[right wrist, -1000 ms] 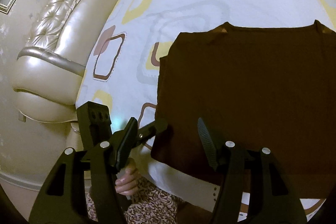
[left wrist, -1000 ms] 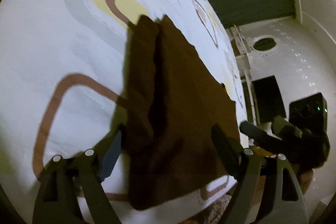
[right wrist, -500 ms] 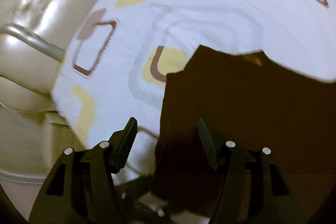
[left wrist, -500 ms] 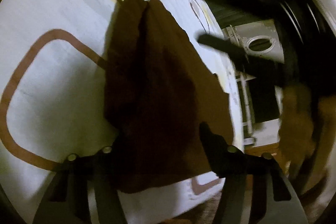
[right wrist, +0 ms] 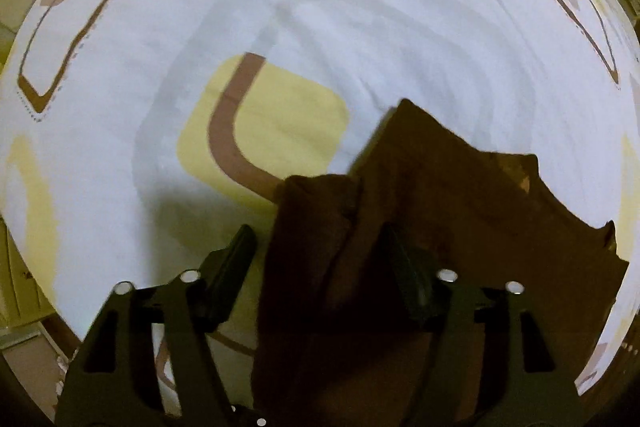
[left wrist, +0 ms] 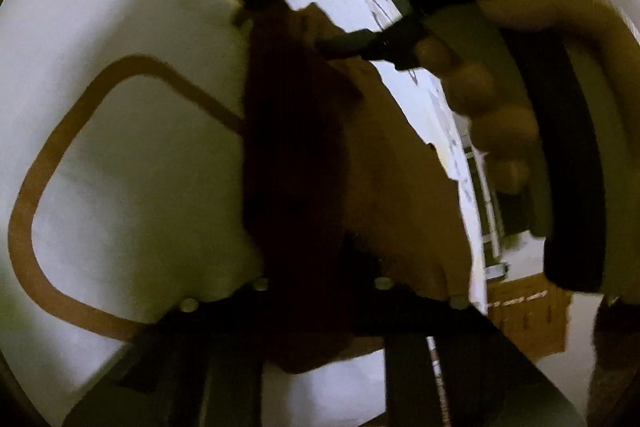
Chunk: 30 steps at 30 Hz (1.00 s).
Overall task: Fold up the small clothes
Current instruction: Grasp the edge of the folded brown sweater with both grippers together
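Bedsheet [right wrist: 360,7] bare beyond brown garment [right wrist: 460,227]; right gripper [left wrist: 320,23] and hand [left wrist: 500,107] crowd left view's upper right.

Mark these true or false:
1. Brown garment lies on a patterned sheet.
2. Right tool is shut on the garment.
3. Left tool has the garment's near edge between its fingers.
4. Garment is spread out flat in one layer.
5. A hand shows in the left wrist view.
1. True: the brown garment lies on the patterned sheet.
2. False: the right tool is open, its fingers either side of the cloth.
3. True: the left tool has just been closing on that edge.
4. False: it is folded over, one layer on another.
5. True: a hand holds the right tool.
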Motion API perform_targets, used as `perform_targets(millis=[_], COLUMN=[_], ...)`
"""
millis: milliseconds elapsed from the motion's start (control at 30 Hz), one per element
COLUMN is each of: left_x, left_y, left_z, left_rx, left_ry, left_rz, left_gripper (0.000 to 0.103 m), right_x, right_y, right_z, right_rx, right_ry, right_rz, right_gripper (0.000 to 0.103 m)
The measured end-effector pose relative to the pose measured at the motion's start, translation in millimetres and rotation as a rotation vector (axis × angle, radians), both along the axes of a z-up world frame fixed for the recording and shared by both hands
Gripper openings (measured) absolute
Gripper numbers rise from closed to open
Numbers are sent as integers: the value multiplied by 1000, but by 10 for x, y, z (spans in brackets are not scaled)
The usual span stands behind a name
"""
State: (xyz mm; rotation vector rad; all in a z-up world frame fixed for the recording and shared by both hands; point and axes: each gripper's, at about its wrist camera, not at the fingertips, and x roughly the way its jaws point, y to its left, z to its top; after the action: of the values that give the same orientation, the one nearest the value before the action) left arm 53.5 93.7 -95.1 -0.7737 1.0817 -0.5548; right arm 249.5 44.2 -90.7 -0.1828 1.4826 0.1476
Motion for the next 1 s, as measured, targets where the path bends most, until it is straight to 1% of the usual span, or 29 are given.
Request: perform_targets(millis=[33,67,133,167,233,267,333,467,533,733,800,833,900,967,1000], left_x=[3,-3,-21,-29,-31,22,0,-51,-114,-160,-161,-143,-65,-63,-52], left_y=[16,17,1,-6,-5,-9,-29,-129,-243,-577,-676,-822,-1002,-1093,-1227], left_z=[-15,-7,23,39,74,88,170,400,525,816,900,918,958,1010,1019], left_rx=[-17,-12,7,17,31,39,61,103,119,188,203,211,224,234,240], left_ry=[7,2,-11,-14,-13,-11,-25,-64,-69,-112,-125,-130,-142,-151,-153], left_rz=[1,-3,-7,-8,1,4,6,-8,-30,-80,-93,-99,-116,-132,-142], left_gripper=[11,11,10,10,10,10,10,9,9,9,9,9,9,9,9], right_x=[5,10,19,20,8,-3,-37,-119,-162,-263,-262,-289,-329,-367,-373], right_y=[-30,-53,-140,-214,-365,-429,-549,-831,-1009,-1495,-1646,-1773,-1878,-2050,-2134], right_z=[-3,4,29,53,112,143,220,487,637,973,1025,1068,1116,1148,1153], right_rx=[-14,-14,-7,24,104,133,191,298,346,452,479,499,523,546,556], right_ry=[-3,-5,-9,-10,-17,-23,-38,-80,-97,-151,-165,-175,-190,-203,-209], right_rz=[-3,-4,-11,-23,-53,-64,-77,-86,-104,-128,-141,-150,-158,-170,-176], right_gripper=[42,30,18,16,15,14,14,13,13,13,13,13,13,13,13])
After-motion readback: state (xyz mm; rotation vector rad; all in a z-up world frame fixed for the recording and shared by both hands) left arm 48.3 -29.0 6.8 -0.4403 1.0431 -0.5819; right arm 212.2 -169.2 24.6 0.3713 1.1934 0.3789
